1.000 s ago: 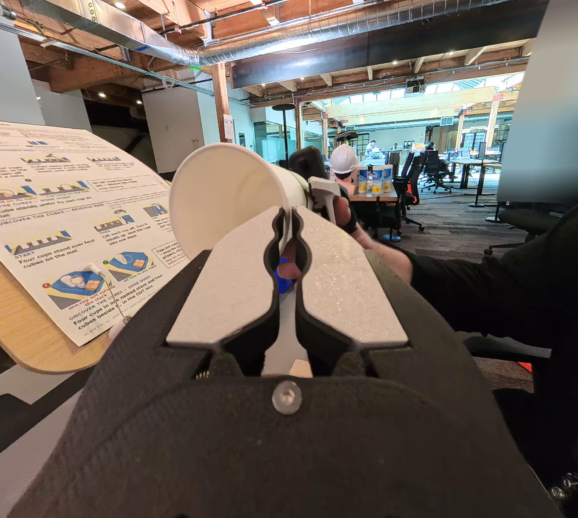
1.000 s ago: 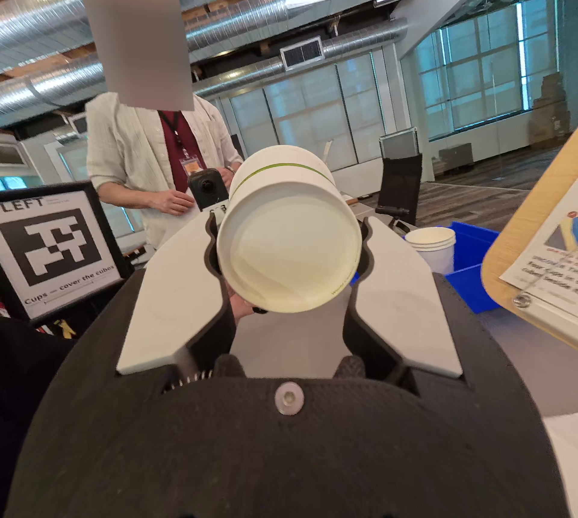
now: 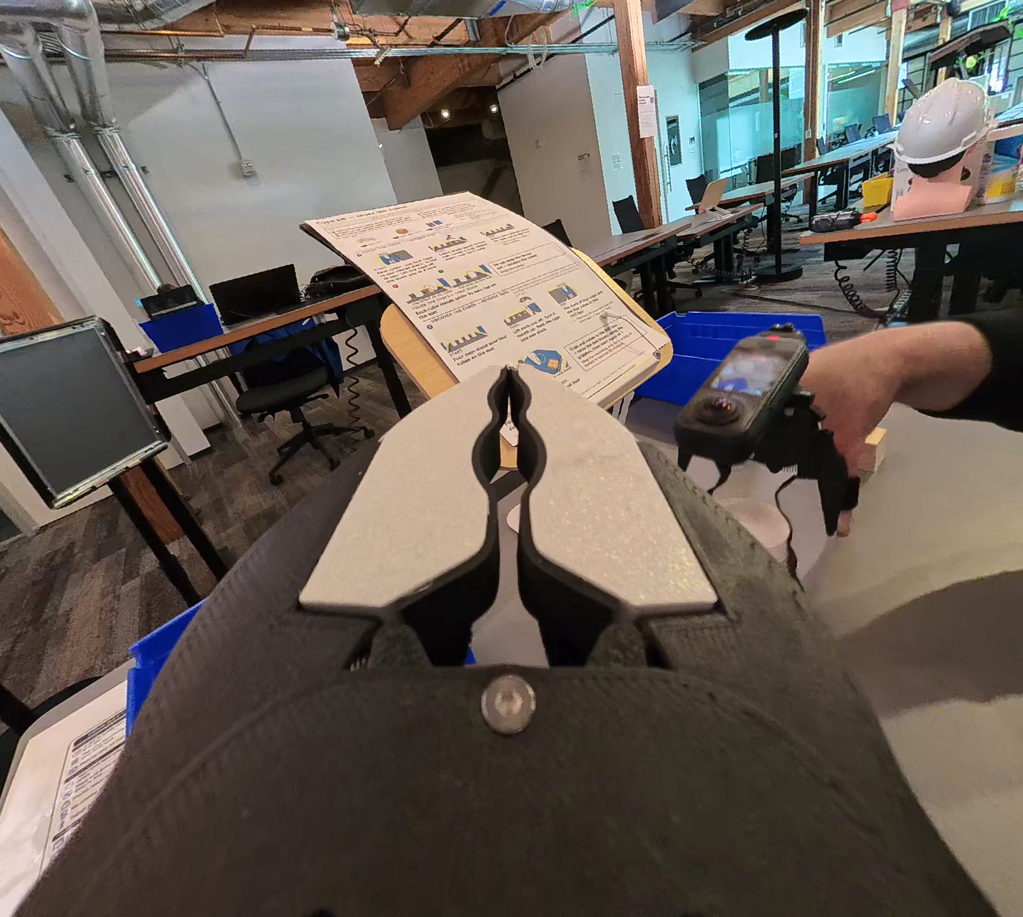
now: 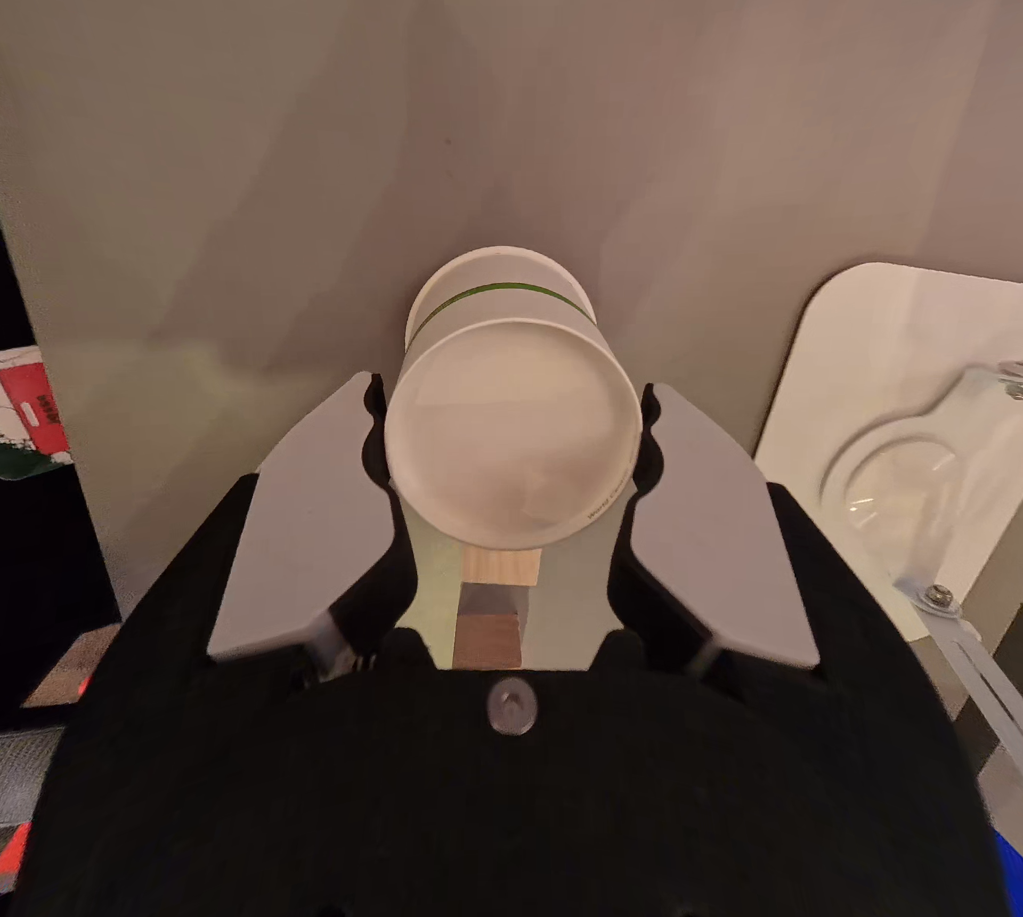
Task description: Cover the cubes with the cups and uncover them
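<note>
right gripper fingers pinch a white cup base-up over the grey bench, a wooden cube on the bench just below the cup; left gripper fingers pressed together, empty, raised before an instruction sheet.

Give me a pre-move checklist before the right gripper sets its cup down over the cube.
1. Right gripper grips the white paper cup with a green stripe: ok, jaws on both sides.
2. Cup's open end faces the grey table: ok, closed base toward the camera.
3. Cup centred over the pale wooden cube: cannot tell, cube shows only below the cup's edge.
4. Cube bare: ok.
5. Left gripper clear: ok, shut, empty, aimed away.
</note>
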`<state>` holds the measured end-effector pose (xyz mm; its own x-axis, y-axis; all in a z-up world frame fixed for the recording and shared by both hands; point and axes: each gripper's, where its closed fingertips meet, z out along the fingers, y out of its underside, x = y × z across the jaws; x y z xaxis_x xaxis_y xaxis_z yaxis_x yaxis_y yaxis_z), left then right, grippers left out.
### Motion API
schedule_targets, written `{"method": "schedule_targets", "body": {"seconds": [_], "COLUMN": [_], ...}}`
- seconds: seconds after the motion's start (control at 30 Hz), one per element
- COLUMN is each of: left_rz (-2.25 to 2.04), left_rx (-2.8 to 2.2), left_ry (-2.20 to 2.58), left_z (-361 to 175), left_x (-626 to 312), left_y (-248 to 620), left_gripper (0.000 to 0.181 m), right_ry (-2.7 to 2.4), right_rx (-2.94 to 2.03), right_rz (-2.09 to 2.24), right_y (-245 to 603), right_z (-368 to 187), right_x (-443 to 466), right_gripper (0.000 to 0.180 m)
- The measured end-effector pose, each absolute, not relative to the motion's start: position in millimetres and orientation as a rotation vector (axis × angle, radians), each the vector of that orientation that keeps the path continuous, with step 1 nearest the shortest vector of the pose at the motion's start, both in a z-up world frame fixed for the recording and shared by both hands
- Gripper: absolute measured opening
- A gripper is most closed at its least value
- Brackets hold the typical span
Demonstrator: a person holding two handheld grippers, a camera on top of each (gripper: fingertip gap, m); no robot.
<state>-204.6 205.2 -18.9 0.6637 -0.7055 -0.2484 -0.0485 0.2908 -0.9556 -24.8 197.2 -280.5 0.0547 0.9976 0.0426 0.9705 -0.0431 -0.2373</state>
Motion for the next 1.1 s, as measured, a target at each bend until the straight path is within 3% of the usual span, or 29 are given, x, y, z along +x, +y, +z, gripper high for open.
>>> {"method": "schedule_targets", "body": {"seconds": [0.13, 0.37, 0.7, 0.8, 0.97, 1.1], "left_rz": [-0.492, -0.487, -0.471, -0.457, -0.447, -0.451], "left_rx": [-1.217, -1.235, -1.26, -1.275, -1.316, -1.323], "left_ry": [0.766, 0.76, 0.759, 0.742, 0.691, 0.654], "left_z": [-18.4, -20.8, -26.0, -29.1, -36.6, -36.2], "left_x": [-203.7, -206.8, -208.5, -212.9, -225.7, -233.8], "left_y": [202.9, 205.4, 209.6, 214.0, 220.5, 219.3], "left_gripper": [0.0, 0.0, 0.0, 0.0, 0.0, 0.0], "right_ry": [-2.026, -1.93, -1.657, -1.531, -1.323, -1.183], "right_rx": [-2.118, -2.044, -1.869, -1.771, -1.653, -1.606], "right_rz": [0.221, 0.209, 0.324, 0.339, 0.45, 0.442], "right_y": [195.9, 204.8, 197.6, 188.0, 167.8, 161.0], "right_z": [-286.8, -268.0, -210.0, -187.3, -166.5, -151.2], "right_x": [-29.0, -31.3, -11.0, 9.4, 57.1, 88.5], "right_gripper": [0.089, 0.115, 0.101, 0.081, 0.003, 0.0]}}
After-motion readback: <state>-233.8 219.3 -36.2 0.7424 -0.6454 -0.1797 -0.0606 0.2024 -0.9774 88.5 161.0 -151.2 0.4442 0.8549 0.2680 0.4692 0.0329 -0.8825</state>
